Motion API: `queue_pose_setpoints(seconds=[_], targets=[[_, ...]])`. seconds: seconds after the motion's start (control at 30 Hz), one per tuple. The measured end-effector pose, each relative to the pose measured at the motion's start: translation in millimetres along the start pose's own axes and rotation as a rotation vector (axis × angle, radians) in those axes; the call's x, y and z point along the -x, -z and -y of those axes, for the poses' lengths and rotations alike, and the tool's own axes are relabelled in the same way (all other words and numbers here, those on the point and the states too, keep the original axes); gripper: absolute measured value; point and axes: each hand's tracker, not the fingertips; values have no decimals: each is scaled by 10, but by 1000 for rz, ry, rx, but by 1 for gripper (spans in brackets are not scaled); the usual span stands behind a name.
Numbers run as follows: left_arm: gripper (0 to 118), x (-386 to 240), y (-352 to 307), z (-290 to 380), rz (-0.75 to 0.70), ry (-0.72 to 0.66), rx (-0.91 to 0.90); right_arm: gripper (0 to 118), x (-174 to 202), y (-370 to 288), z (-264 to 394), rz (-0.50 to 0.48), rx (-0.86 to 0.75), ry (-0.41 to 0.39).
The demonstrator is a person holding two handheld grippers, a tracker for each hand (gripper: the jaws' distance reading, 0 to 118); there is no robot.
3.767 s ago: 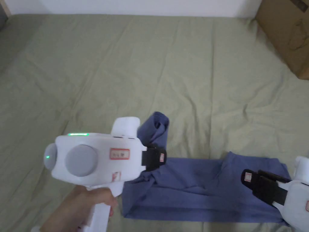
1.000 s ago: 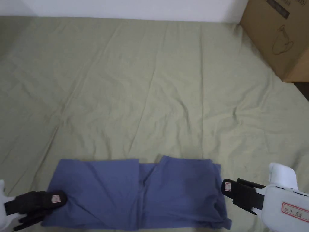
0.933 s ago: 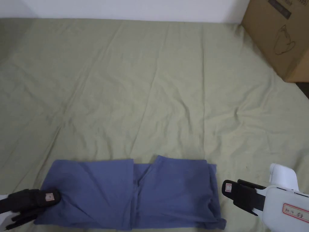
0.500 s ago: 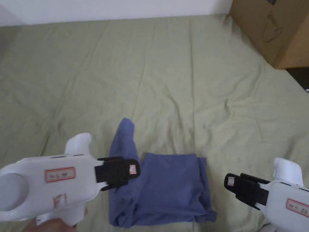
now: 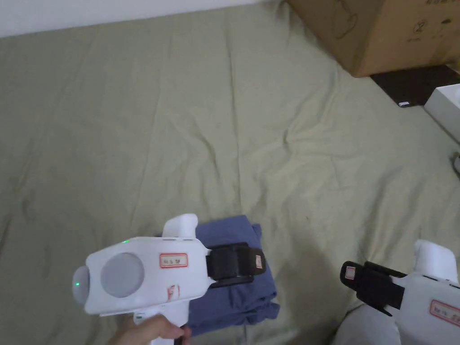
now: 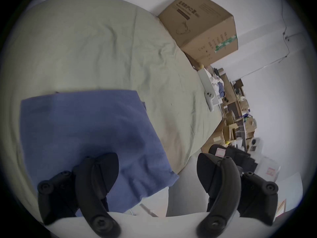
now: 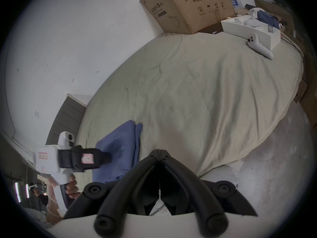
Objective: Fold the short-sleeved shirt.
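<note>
Blue shirt [image 5: 233, 274] is lying folded into a compact stack on the bed [image 5: 179, 134], directly under the left claw [image 6: 157, 171], which is hovering with jaws spread wide. Right claw [image 7: 159, 151], jaws pressed together and empty, is sitting off to the shirt's right.

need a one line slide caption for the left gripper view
Open left gripper above a folded blue shirt on an olive bedsheet, cardboard box behind.
</note>
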Motion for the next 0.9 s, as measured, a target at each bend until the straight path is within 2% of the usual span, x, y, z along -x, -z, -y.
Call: queue_pose_setpoints(seconds=[0.07, 0.1, 0.13, 0.17, 0.2, 0.27, 0.37, 0.5, 0.6, 0.8, 0.9], targets=[[94, 178, -208, 10, -25, -41, -60, 0, -26, 0, 4, 3, 1, -2], [85, 229, -327, -1, -33, -53, -110, 0, -33, 4, 6, 4, 1, 1], [67, 278, -408, -19, -60, -77, -150, 0, -40, 17, 9, 1, 1, 5], [31, 393, -406, 36, -94, -88, -169, 0, -40, 26, 12, -3, 2, 6], [10, 430, -389, 16, -123, -90, -169, 0, -38, 35, 16, -4, 3, 7], [7, 454, -285, -23, -193, -66, -106, 0, -28, 60, 21, -8, 8, 9], [7, 415, 28, 81, -82, -21, -51, 0, -2, 59, 30, -16, 7, 4], [7, 230, 538, 219, -11, -51, 50, 0, 8, 35, 34, -12, 7, 7], [7, 55, 776, 354, -80, 82, 110, 0, -8, -10, 36, -3, 9, 6], [7, -58, 761, 402, -13, 118, 139, 0, 46, 8, 32, 16, 33, -23], [7, 39, 535, 423, 67, 50, 132, 0, 186, 87, 13, -2, 54, -56]])
